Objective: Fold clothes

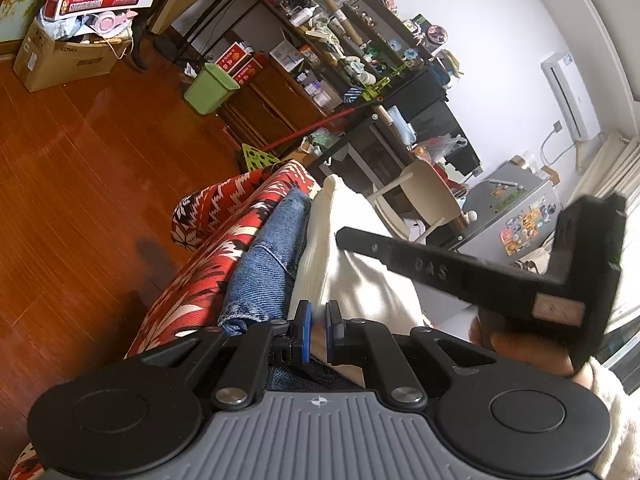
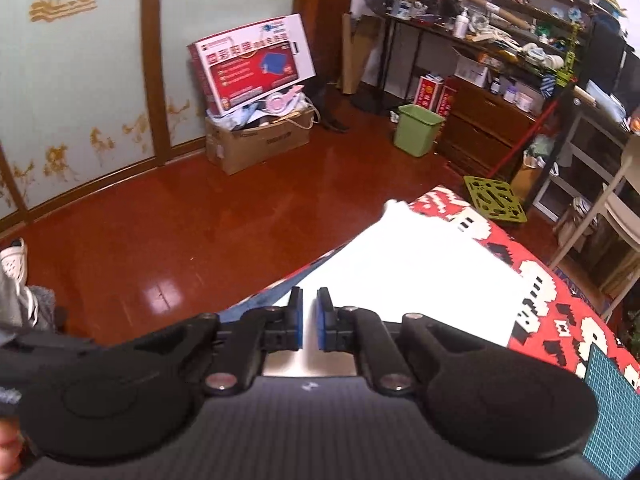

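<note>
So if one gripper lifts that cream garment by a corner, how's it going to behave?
The cream garment will probably droop: it already creases and sags over the jeans. It looks thick and ribbed, so likely heavy enough to slide off unless the left gripper pinches firmly. The patterned cover beneath may drag along.

Two tongs (image 1: 316,330) (image 2: 310,318), one white garment (image 1: 348,240), one jeans (image 1: 268,256), one green bin (image 2: 416,130)

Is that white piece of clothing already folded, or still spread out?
Folded, it seems: the white garment lies as a compact flat rectangle with straight edges on the patterned red cover, beside the jeans. How many layers, cannot tell.
</note>
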Tool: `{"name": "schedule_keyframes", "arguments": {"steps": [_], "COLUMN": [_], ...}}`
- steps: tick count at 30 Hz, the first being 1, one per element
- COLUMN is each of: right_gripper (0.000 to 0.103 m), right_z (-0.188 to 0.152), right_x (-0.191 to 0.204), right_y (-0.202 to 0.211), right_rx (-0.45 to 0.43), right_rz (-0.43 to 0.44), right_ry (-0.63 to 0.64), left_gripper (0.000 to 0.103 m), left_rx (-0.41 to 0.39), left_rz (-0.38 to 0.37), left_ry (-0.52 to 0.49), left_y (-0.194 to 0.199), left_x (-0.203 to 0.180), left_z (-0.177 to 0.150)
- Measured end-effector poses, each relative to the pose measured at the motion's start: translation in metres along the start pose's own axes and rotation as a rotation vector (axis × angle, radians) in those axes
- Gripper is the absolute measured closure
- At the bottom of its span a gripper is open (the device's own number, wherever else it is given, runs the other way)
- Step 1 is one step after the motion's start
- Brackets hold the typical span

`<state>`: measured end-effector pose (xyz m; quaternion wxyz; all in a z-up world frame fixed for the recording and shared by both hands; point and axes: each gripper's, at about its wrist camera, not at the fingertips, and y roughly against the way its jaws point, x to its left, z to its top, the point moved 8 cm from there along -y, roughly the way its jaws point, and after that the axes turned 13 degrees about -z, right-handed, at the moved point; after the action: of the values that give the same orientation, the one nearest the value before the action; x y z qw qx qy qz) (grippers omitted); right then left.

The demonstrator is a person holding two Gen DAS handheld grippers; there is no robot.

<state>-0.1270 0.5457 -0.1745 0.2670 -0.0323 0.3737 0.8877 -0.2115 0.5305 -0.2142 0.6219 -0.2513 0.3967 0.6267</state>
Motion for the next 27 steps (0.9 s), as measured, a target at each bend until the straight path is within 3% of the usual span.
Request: {"name": "schedule_keyframes", "arguments": {"steps": [17,23,27], "right_gripper": [0.096,0.096,0.096], "right_z": [-0.008,0.001,0.001], "right_x": [0.013,-0.002,-0.014], "right_y": [0.020,0.029,0.016], "right_rx": [0.013,-0.025,-0.003], "right_rz": [0.087,0.033,-0.013], "right_ry": [-0.033,-0.067,-0.075], "left_gripper": [0.096,0.096,0.096], "left_rx": [-0.044,-0.046,-0.046], "left_rz": [-0.012,0.002,0.019], "left_ry": [0.037,0.040,0.035], "left_y": [0.013,0.014,0.014], "left_x": [0.009,0.014,0.017], "left_z": [0.013,0.015,0.015]}}
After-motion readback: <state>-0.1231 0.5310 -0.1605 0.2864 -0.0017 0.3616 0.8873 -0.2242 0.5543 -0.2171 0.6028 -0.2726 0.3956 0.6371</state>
